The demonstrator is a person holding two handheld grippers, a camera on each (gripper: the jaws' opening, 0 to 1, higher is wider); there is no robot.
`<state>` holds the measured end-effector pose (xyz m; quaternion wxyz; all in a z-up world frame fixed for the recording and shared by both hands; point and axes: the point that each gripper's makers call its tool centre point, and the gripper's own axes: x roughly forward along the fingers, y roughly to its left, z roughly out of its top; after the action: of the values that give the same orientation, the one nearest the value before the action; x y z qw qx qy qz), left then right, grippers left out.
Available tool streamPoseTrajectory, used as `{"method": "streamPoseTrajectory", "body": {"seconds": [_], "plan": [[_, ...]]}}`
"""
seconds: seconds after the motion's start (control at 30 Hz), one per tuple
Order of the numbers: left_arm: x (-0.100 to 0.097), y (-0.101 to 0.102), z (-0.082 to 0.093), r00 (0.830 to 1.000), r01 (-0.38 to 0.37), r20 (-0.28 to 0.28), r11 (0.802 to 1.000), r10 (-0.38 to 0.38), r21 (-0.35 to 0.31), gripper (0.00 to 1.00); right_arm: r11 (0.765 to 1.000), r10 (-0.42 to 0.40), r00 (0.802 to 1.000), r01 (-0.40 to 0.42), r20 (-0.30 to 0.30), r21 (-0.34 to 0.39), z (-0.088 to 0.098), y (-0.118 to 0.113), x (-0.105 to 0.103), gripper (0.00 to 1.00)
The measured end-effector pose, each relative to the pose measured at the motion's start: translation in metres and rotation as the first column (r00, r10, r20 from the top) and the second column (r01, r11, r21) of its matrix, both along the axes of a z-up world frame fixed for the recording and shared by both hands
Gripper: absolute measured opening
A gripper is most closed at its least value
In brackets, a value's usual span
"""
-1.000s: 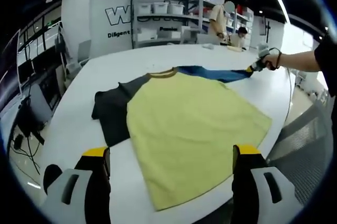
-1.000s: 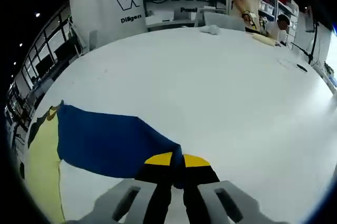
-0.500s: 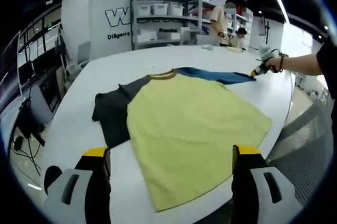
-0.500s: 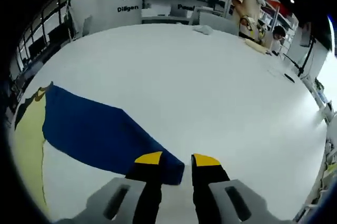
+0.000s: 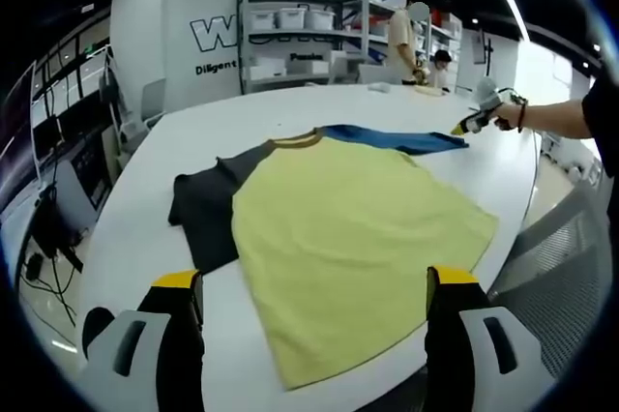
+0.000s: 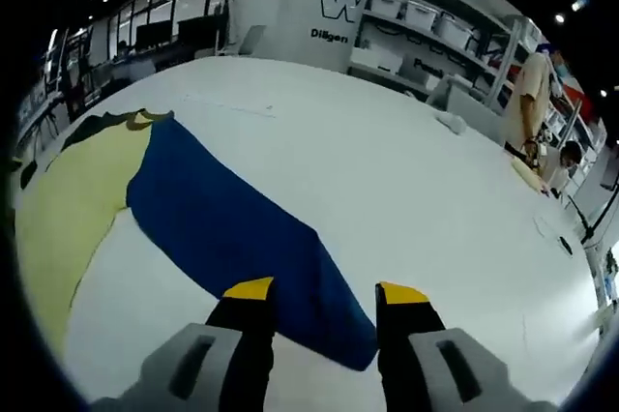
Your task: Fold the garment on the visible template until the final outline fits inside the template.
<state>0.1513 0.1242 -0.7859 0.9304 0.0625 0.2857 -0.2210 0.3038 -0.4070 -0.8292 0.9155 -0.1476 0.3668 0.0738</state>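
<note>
- Table (image 5: pixel 290 112): big, white, smooth. No template outline I can make out on it.
- Garment (image 5: pixel 358 228): soft yellow tee with a ribbed collar, lying flat near your edge; not folded yet, looks like the spreading step.
- Blue sleeve (image 6: pixel 242 228) is stretched flat; dark sleeve (image 5: pixel 203 204) is a bit bunched.
- Right gripper (image 6: pixel 324 296): jaws spread over the cuff, gripping nothing.
- Left gripper (image 5: pixel 309 286): spread wide, empty, above the hem.
- Next, I'd say: pinch a sleeve and fold it inward.

Storage bins (image 5: pixel 290 16) are stacked on shelving (image 5: pixel 300 40) far ahead of the hand-held gripper, beyond the white surface (image 6: pixel 406 190).
</note>
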Motion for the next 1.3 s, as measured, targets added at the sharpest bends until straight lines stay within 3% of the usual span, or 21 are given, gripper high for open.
{"method": "streamPoseTrajectory", "body": {"seconds": [0.1,0.17,0.27,0.33,0.4,0.57,0.7,0.77,0.9,1.03,1.13,1.3], "plan": [[0.001,-0.001,0.001,1.000,0.001,0.001,1.000,-0.001,-0.013,0.93,0.995,0.017,0.999,-0.020,-0.036,-0.097,-0.011,-0.011,-0.005,0.30],[0.001,-0.003,0.002,1.000,0.005,0.006,1.000,-0.005,-0.021,0.93,0.996,0.000,1.000,-0.003,-0.031,-0.094,-0.014,-0.015,-0.005,0.20],[0.001,-0.003,0.004,1.000,0.007,0.006,1.000,-0.007,-0.013,0.93,0.996,-0.029,0.998,0.024,-0.051,-0.087,-0.024,-0.021,-0.008,0.18],[0.006,-0.002,0.014,0.998,0.000,0.068,1.000,0.001,-0.018,0.91,0.995,-0.026,0.998,0.020,-0.053,-0.095,-0.027,-0.023,-0.009,0.16],[0.004,-0.002,0.017,0.997,-0.002,0.072,0.999,0.004,-0.033,0.91,0.995,-0.032,0.999,0.028,-0.041,-0.097,-0.025,-0.024,-0.009,0.09],[0.004,0.000,0.009,0.999,0.003,0.039,1.000,-0.002,-0.021,0.90,0.991,-0.029,0.999,0.025,-0.024,-0.132,-0.020,-0.026,-0.008,0.13],[0.003,-0.002,0.010,0.999,0.007,0.042,1.000,-0.006,-0.014,0.90,0.993,0.003,1.000,-0.002,0.005,-0.119,-0.013,-0.015,-0.005,0.11],[0.003,-0.001,0.009,0.999,0.005,0.038,1.000,-0.004,-0.020,0.89,0.991,0.020,1.000,-0.021,-0.008,-0.135,-0.016,-0.013,-0.005,0.10],[0.003,0.000,0.011,0.999,-0.002,0.045,1.000,0.003,-0.019,0.89,0.999,-0.028,1.000,0.028,-0.010,0.014,-0.020,-0.002,-0.005,0.11],[0.004,0.002,0.012,0.999,-0.016,0.051,1.000,0.017,-0.017,0.92,0.998,-0.045,0.998,0.043,-0.038,-0.054,-0.025,-0.017,-0.008,0.10],[0.004,0.000,0.013,0.999,-0.013,0.053,1.000,0.015,-0.026,0.92,0.997,-0.076,0.996,0.076,-0.051,-0.015,-0.029,-0.021,-0.010,0.09],[0.002,-0.003,0.009,0.999,0.001,0.036,1.000,0.000,-0.004,0.91,0.996,-0.080,0.995,0.077,-0.056,-0.053,-0.031,-0.028,-0.011,0.09]]}}
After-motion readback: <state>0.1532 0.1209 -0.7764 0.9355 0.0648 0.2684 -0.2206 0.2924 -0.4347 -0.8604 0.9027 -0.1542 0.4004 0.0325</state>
